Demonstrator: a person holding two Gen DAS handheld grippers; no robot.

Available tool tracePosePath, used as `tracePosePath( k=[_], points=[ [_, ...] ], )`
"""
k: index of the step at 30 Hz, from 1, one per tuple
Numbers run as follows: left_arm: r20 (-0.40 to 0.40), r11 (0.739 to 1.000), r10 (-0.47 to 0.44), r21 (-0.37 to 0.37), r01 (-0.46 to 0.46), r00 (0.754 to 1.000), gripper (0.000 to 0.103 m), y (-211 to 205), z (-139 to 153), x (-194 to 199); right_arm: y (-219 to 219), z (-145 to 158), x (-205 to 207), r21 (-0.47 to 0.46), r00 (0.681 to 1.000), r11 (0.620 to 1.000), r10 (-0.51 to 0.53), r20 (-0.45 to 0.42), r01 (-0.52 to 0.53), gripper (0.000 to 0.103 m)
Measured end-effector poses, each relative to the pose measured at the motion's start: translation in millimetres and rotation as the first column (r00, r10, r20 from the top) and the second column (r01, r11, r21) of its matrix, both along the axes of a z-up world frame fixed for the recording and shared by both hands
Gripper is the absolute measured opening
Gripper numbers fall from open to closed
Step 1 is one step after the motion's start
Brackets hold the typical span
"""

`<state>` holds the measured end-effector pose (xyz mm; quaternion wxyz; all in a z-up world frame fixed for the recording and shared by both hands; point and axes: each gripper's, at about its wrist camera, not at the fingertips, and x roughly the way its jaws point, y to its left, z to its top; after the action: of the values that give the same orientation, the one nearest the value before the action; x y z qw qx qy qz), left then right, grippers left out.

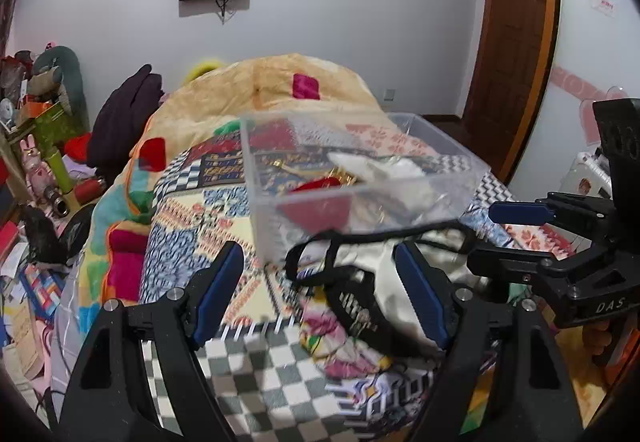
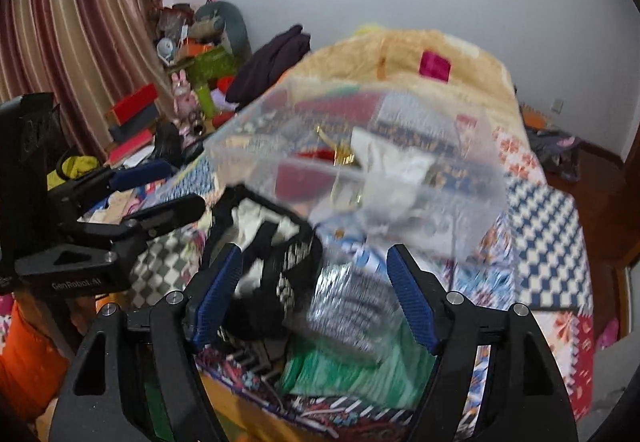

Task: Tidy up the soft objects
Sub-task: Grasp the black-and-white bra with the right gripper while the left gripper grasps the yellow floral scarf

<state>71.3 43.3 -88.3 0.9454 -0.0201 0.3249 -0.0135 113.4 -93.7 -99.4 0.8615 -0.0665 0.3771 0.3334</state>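
A clear plastic box (image 1: 360,178) stands on the patchwork bed cover, holding a white cloth (image 1: 384,168) and a red item (image 1: 316,186). It also shows in the right wrist view (image 2: 460,202). A black-and-white garment with black straps (image 1: 360,282) lies in front of the box, also in the right wrist view (image 2: 276,254). My left gripper (image 1: 320,294) is open just above the garment. My right gripper (image 2: 314,298) is open and empty, near the garment and a blurred striped cloth (image 2: 356,314). The right gripper shows at the right of the left wrist view (image 1: 492,238).
A green cloth (image 2: 360,370) lies low in the right wrist view. A beige quilt (image 1: 280,82) is heaped behind the box. Boxes, toys and dark clothes (image 1: 128,114) clutter the left side. A wooden door (image 1: 516,42) stands at right.
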Motion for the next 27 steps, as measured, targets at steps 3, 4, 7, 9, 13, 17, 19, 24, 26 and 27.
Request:
tracePosePath(
  k=[3, 4, 7, 9, 13, 17, 19, 24, 26, 27],
  points=[
    [-0.02, 1.0, 0.017, -0.019, -0.017, 1.0, 0.078, 4.3, -8.6, -5.5, -2.2, -5.8, -1.6, 0.004, 1.0, 1.0, 0.006, -0.011, -0.006, 0.058],
    [-0.029, 0.999, 0.022, -0.03, -0.023, 0.999, 0.078, 6.7, -11.9, -6.3, -1.9, -6.3, -1.5, 0.006, 1.0, 1.0, 0.013, -0.015, -0.013, 0.053],
    [-0.053, 0.998, 0.038, -0.047, -0.041, 0.998, 0.078, 13.1, -20.2, -5.7, 1.8, -4.6, -8.1, 0.008, 1.0, 1.0, 0.029, 0.0, -0.029, 0.033],
    [-0.062, 0.997, 0.047, -0.054, -0.051, 0.997, 0.078, 15.4, -23.9, -7.2, 3.2, -2.6, -11.8, 0.008, 0.999, 0.999, 0.036, 0.014, -0.036, 0.022],
    [-0.072, 0.996, 0.05, -0.067, -0.055, 0.996, 0.078, 16.9, -28.4, -7.1, 1.1, 5.6, -17.8, 0.03, 0.998, 0.999, 0.013, 0.056, -0.015, 0.017],
    [-0.082, 0.996, 0.039, -0.072, -0.045, 0.996, 0.078, 14.1, -33.3, -4.7, -6.4, 23.0, -22.7, 0.081, 0.994, 0.997, -0.026, 0.109, 0.017, 0.016],
    [-0.092, 0.996, 0.03, -0.077, -0.038, 0.995, 0.078, 12.0, -37.4, -2.0, -10.5, 30.3, -23.7, 0.105, 0.992, 0.994, -0.038, 0.124, 0.025, 0.016],
    [-0.113, 0.997, -0.011, -0.08, 0.002, 0.994, 0.063, 1.2, -43.1, 1.1, -15.5, 44.0, -27.3, 0.146, 0.985, 0.988, -0.073, 0.156, 0.05, 0.016],
    [-0.12, 0.997, -0.027, -0.081, 0.017, 0.992, 0.054, -1.9, -44.4, 1.1, -16.3, 46.7, -26.9, 0.159, 0.984, 0.986, -0.081, 0.158, 0.055, 0.016],
    [-0.125, 0.996, -0.034, -0.085, 0.023, 0.992, 0.046, -2.3, -45.3, 1.0, -16.4, 47.3, -26.2, 0.163, 0.984, 0.985, -0.081, 0.157, 0.055, 0.016]
  ],
)
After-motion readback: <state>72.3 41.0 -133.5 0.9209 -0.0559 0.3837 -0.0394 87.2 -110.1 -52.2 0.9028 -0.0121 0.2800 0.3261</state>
